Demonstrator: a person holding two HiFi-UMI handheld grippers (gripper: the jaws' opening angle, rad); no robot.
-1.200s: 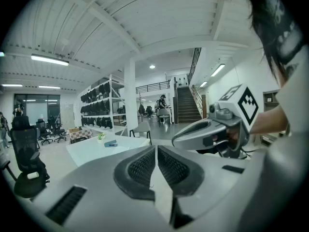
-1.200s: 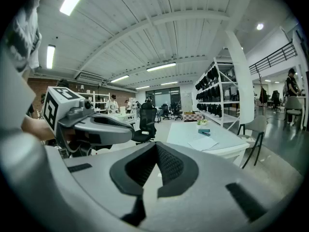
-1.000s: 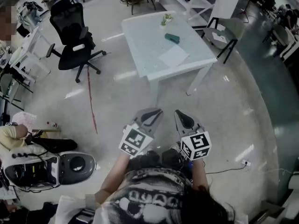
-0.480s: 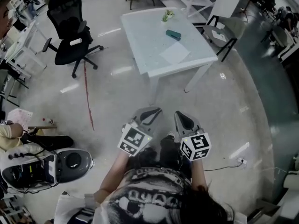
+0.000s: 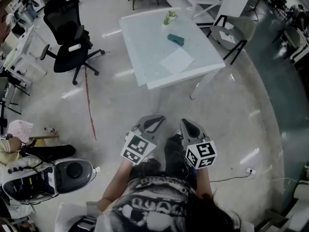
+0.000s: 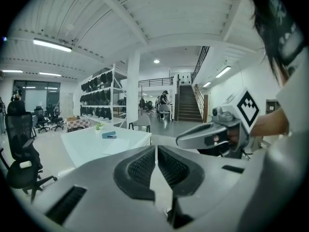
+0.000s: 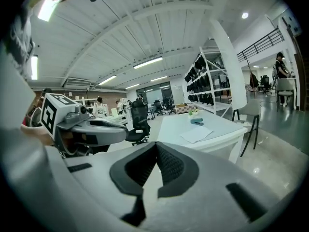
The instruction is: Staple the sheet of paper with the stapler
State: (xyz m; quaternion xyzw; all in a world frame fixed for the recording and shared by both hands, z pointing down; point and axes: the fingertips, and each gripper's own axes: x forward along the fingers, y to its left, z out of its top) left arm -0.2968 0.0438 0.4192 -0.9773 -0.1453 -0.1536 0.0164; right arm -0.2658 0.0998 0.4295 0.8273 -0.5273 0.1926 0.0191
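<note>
Office counter (image 5: 140, 52) well ahead bears the sheet of paper (image 5: 177, 61), likely flimsy, near the stapler (image 5: 175, 39), which I'd grip across its rigid body, as my left gripper (image 6: 156, 149) and right gripper (image 7: 155, 146) hang back, fingers clenched empty.

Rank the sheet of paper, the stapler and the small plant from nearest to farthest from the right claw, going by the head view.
1. Sheet of paper, at the front, slightly right.
2. Stapler, just beyond the paper.
3. Small plant, farthest back.
</note>
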